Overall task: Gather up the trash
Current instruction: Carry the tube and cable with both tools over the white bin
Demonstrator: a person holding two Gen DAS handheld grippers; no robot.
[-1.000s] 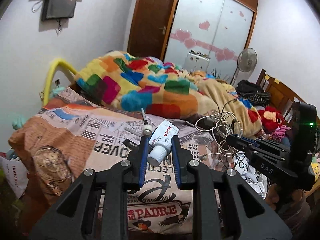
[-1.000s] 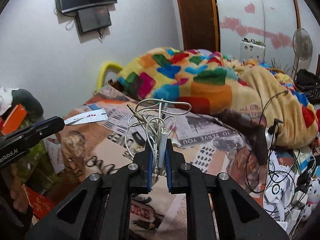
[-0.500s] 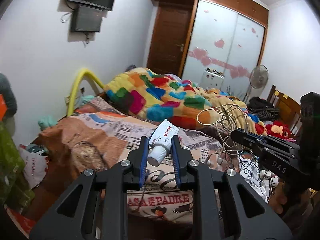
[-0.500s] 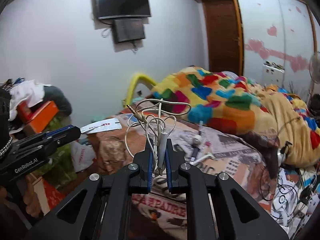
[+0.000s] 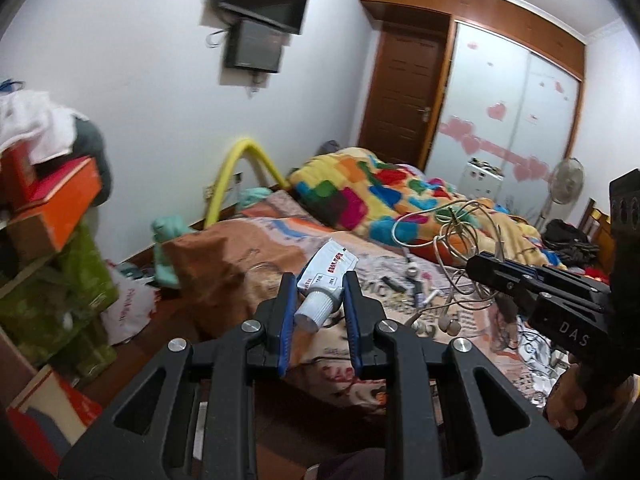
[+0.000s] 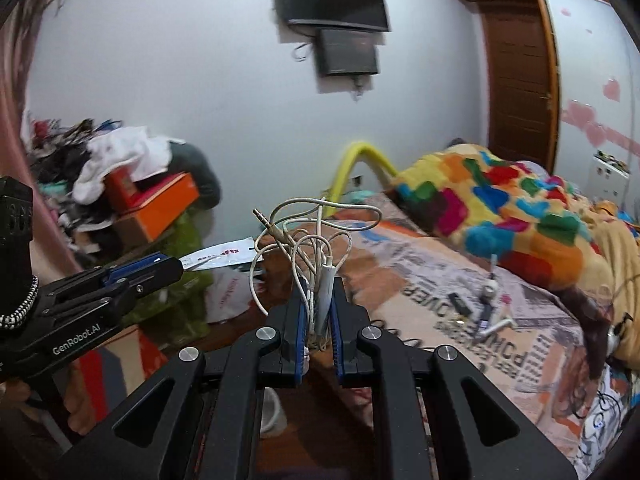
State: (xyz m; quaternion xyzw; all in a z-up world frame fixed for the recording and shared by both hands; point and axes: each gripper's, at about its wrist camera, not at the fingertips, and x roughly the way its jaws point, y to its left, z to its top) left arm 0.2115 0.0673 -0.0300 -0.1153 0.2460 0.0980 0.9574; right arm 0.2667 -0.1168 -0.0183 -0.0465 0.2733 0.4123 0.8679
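My left gripper (image 5: 318, 282) is shut on a white tube with a ribbed cap (image 5: 325, 272), held cap-first above the near corner of the bed. My right gripper (image 6: 318, 294) is shut on a tangled white earphone cable (image 6: 308, 240) whose jack plug sticks up to the left. In the left wrist view the right gripper (image 5: 482, 266) comes in from the right with the cable tangle (image 5: 452, 228) hanging over the bed. In the right wrist view the left gripper (image 6: 176, 269) shows at the left with the flat end of the tube (image 6: 222, 258) poking out.
A bed with a newspaper-print sheet (image 6: 420, 280) and a colourful patchwork blanket (image 6: 500, 200) fills the right; small items and earbuds (image 6: 486, 304) lie on it. Orange boxes and clothes (image 6: 156, 204) pile up at the left over green bags (image 5: 60, 292). A white plastic bag (image 5: 128, 308) lies on the floor.
Both grippers have drawn back from the bed and swung left, still gripping the tube and the cable. The pile of boxes and clothes has come into view.
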